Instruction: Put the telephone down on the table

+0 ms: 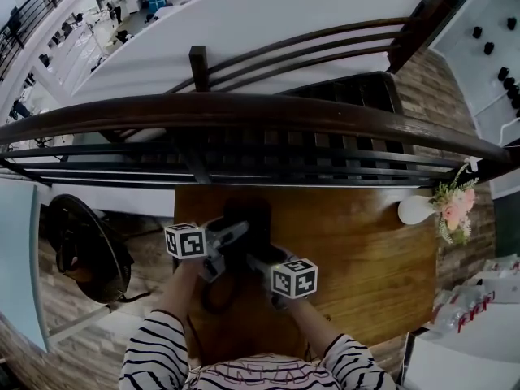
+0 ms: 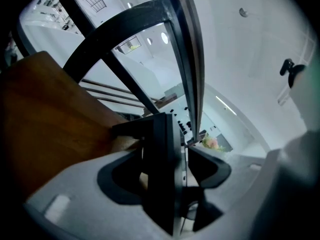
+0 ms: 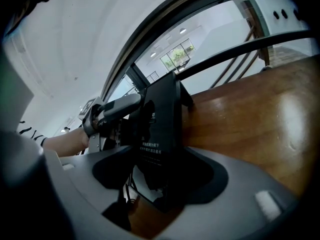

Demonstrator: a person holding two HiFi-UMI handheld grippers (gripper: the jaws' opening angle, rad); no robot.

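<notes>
Two grippers at one black telephone [image 1: 248, 214], upright on edge at the far left part of the wooden table [image 1: 366, 258], close to the dark railing [image 1: 244, 112]. Left gripper [image 2: 167, 170]: jaws apart, telephone between them, slim gaps at both pads. Right gripper [image 3: 160, 174]: clamped on the telephone. White vase [image 1: 414, 210] with flowers [image 1: 455, 205] well apart, at the table's right edge.

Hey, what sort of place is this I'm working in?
Probably an upper gallery or mezzanine in a large public or office building. The wooden table stands against a dark railing overlooking an open white hall with desks below, and a white vase of flowers sits on it.
</notes>
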